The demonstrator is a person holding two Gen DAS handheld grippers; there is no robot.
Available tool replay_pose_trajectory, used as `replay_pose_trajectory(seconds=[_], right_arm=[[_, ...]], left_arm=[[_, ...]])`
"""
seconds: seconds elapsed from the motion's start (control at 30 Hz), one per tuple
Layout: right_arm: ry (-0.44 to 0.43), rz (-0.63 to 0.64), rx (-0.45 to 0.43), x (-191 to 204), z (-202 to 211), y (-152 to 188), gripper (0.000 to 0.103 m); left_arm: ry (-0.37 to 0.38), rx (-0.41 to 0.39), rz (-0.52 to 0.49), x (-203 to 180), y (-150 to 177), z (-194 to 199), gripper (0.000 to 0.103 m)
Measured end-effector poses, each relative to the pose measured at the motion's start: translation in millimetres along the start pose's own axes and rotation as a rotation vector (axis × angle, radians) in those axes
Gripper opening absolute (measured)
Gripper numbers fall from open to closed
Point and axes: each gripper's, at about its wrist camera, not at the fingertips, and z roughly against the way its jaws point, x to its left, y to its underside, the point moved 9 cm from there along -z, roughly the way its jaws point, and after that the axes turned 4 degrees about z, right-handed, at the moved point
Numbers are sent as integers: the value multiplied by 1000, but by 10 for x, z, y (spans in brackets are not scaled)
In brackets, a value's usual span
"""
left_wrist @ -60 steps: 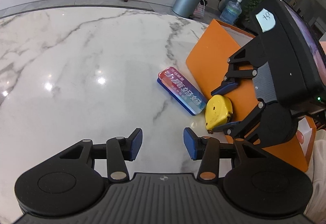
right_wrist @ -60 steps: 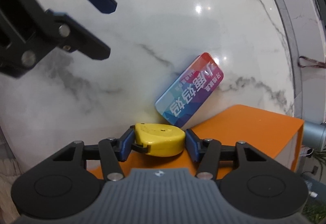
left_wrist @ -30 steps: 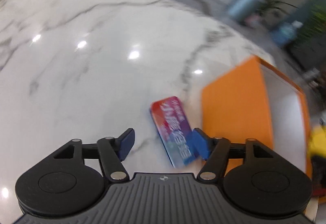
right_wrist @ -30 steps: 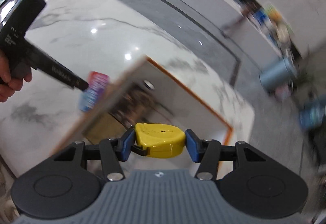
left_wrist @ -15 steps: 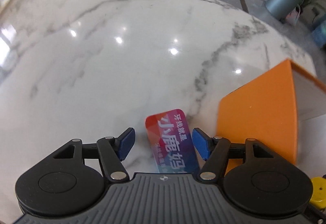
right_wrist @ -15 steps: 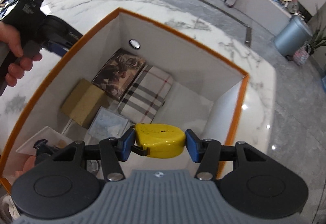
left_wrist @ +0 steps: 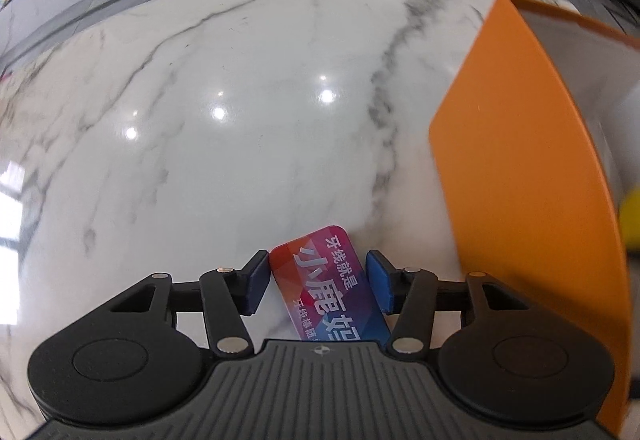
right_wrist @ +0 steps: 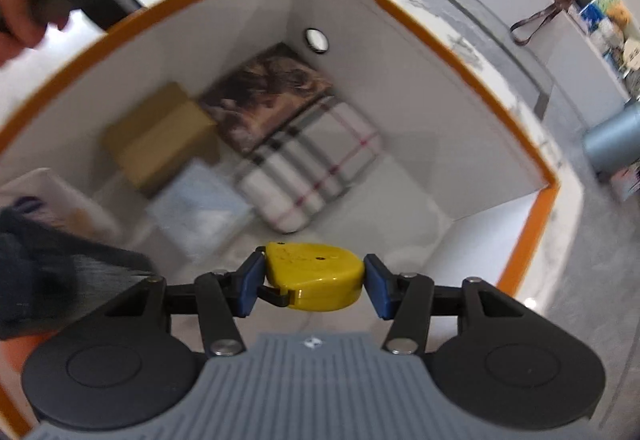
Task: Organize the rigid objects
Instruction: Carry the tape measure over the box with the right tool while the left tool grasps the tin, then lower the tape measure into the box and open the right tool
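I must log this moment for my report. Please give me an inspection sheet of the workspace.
Surface: white marble table.
Job's things: yellow tape measure held above the open orange box; colourful flat box lying on the table.
Clutter: plaid case, brown case, cardboard box inside the orange box.
Grippers: right gripper shut on tape measure; left gripper straddles flat box, fingers apart.
Cables: nothing seen.
Surroundings: grey bin, counter.

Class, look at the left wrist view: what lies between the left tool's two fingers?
The colourful flat box lies on the marble table between the left tool fingers, beside the orange box.
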Motion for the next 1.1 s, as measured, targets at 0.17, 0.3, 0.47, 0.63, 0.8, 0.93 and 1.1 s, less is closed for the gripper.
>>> replay_pose_trajectory(seconds=[0.17,0.3,0.47,0.63,0.8,0.93,1.1], right_arm=[[37,84,-45,-261,-52,-154,55],[40,217,-45,-326,-210,-269,55],[48,394,-54,-342,-370,-334,55],[61,520,-4,-345,-452,-224,52],[87,470,-15,-435,-337,-289,57],[148,409,-24,-502,-220,-320,57],[216,243,-95,-501,42,-318,57]], left_arm=[[-42,1,-160,-68,7,20,59],[-33,42,-132,-32,-12,-9,63],[-21,69,-74,-20,10,-10,67],[35,73,-37,-45,25,-7,61],[44,57,-46,-106,51,26,53],[55,36,-40,-98,90,63,52],[133,-24,-14,-56,176,176,52]])
